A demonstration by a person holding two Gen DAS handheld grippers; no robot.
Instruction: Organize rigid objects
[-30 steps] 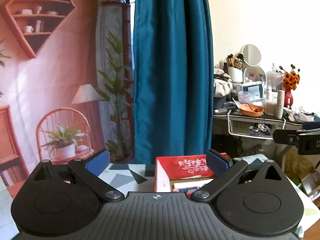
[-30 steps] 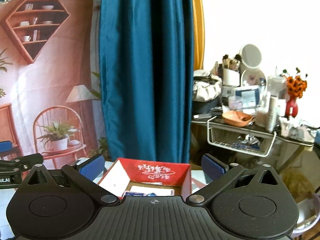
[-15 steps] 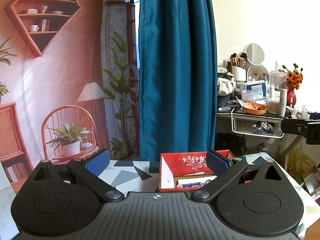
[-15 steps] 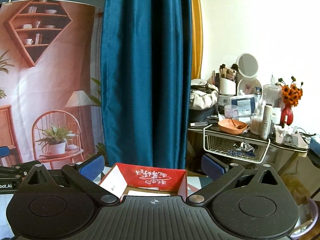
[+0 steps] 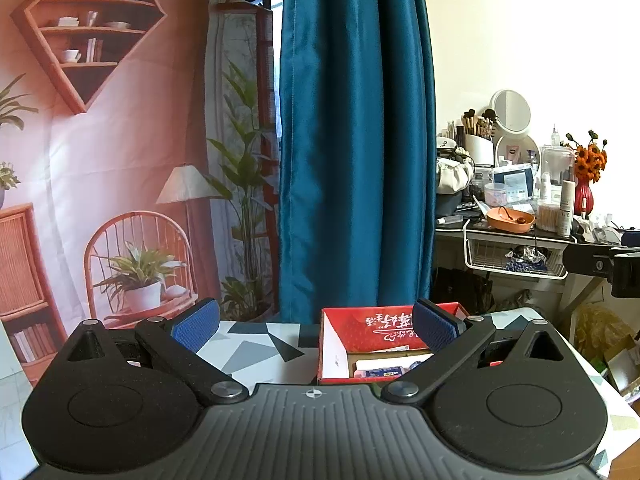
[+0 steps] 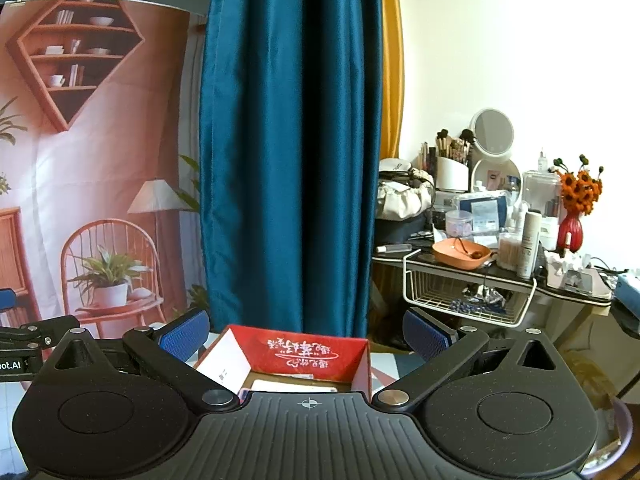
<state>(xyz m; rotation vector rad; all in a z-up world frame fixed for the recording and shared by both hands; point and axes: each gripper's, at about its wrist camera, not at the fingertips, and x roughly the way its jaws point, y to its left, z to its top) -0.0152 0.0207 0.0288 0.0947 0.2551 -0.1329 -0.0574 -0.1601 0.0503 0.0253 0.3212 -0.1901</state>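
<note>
**Red box ahead of two spread claws**

The red box point(image 5: 384, 344) sat open on the desk point(image 5: 256, 344), just ahead of the left claw point(image 5: 316, 326) and reaching behind its right-hand pad point(image 5: 434, 326). Its inner back wall carried white brush-style characters, seen upside down and too stylised to read. Inside lay flat packets, one with a blue band of print point(image 5: 378, 372) too small to make out. From the right wrist view the same box point(image 6: 304, 354) lay straight ahead of the right claw point(image 6: 306, 338), between its pads, with a white side flap point(image 6: 224, 360) showing small unreadable print.

Both claws were spread wide and held nothing; the blue textured pads of each stood well apart. The left claw's body point(image 6: 24, 344) showed to the left of the right claw, with the lettering "oot.AI" legible on it. The right claw point(image 5: 604, 264) appeared to the far right of the left one.

The desk wore a grey, white and black triangle pattern. Beyond the box hung a teal curtain point(image 5: 356, 140). To the left was a printed backdrop point(image 5: 100, 140) of shelves, lamp and chair. To the right, a cluttered vanity shelf point(image 6: 500, 272) held an orange bowl point(image 6: 460, 253), a round mirror point(image 6: 492, 132) and orange flowers in a red vase point(image 6: 570, 234).
</note>
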